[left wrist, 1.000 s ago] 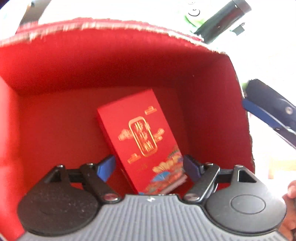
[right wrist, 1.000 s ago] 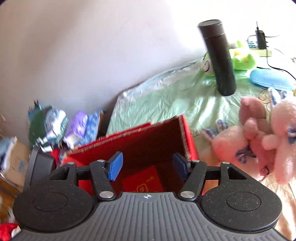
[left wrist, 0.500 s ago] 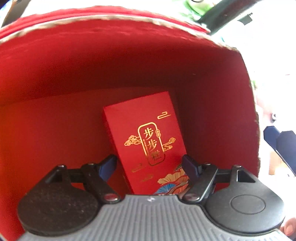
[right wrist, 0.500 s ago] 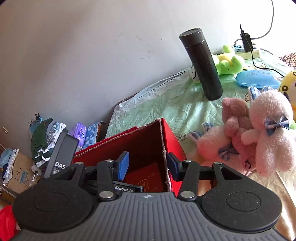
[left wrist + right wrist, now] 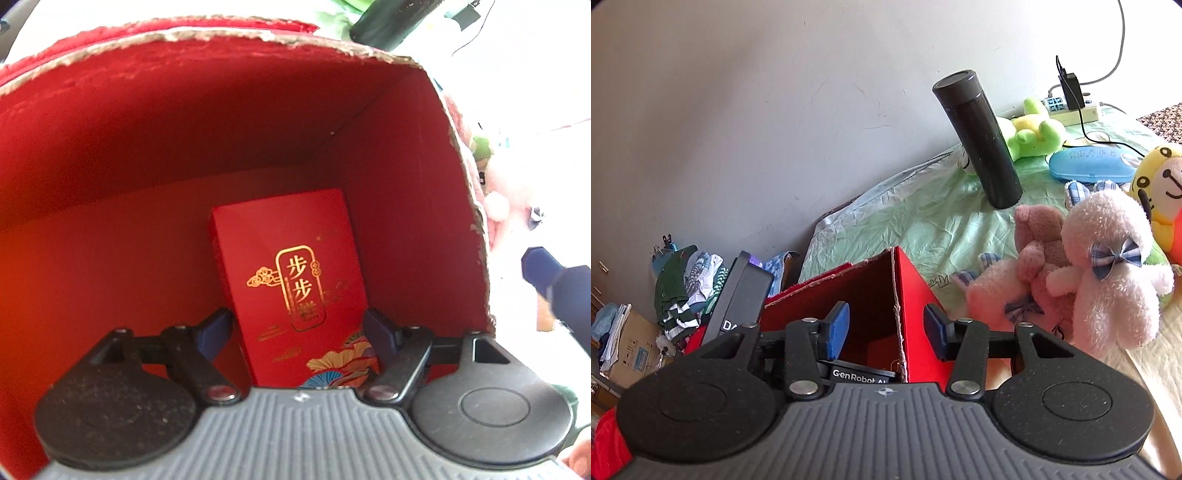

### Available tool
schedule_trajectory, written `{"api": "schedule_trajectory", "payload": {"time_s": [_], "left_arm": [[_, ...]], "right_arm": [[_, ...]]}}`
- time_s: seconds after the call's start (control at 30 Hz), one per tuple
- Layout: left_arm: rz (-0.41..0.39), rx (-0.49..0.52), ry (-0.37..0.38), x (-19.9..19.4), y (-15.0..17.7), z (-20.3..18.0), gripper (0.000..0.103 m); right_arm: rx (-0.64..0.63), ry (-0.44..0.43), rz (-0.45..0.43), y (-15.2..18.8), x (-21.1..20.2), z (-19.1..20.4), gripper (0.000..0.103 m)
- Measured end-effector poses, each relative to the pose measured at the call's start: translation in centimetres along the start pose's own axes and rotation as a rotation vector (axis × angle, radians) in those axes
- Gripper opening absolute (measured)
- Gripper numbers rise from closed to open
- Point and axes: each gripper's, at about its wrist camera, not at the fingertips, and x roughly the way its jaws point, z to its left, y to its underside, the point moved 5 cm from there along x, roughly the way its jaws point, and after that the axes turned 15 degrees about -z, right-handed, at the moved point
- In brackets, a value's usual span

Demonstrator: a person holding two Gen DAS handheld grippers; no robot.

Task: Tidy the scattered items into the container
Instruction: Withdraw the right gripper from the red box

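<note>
Red cardboard is filling the left wrist view: the left tool [image 5: 297, 334] is hanging inside the open red box [image 5: 155, 122], its jaws standing apart on either side of a small red packet [image 5: 291, 273] with gold lettering. The packet is lying on the box floor near the right wall, and whether the pads are touching it cannot be told. Past the box's right wall, a blue finger [image 5: 539, 267] of the other tool is showing.

In the right wrist view the right tool [image 5: 886, 328] is straddling the box's right wall [image 5: 916, 295], one pad inside and one outside, not pressing on it; its jaws have just been closing. Just beyond, pink plush toys [image 5: 1082, 269] are lying beside the box on the green bed sheet [image 5: 923, 221]. Farther back, a black flask [image 5: 979, 136] is standing upright, with a green plush frog [image 5: 1034, 133], a blue case [image 5: 1089, 164] and a yellow plush [image 5: 1161, 181] near it.
</note>
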Motion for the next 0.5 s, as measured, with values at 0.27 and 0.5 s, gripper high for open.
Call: {"api": "schedule_trajectory", "payload": {"time_s": [0.27, 0.5], "left_arm": [[-0.160, 0.062, -0.100, -4.0, 2.6, 0.1, 0.086], [-0.355, 0.112, -0.287, -8.8, 4.0, 1.5, 0.091]], "right_arm": [[-0.079, 0.018, 0.010, 0.7, -0.2, 1.4, 0.049], [-0.169, 0.042, 0.012, 2.0, -0.8, 3.3, 0.049]]}}
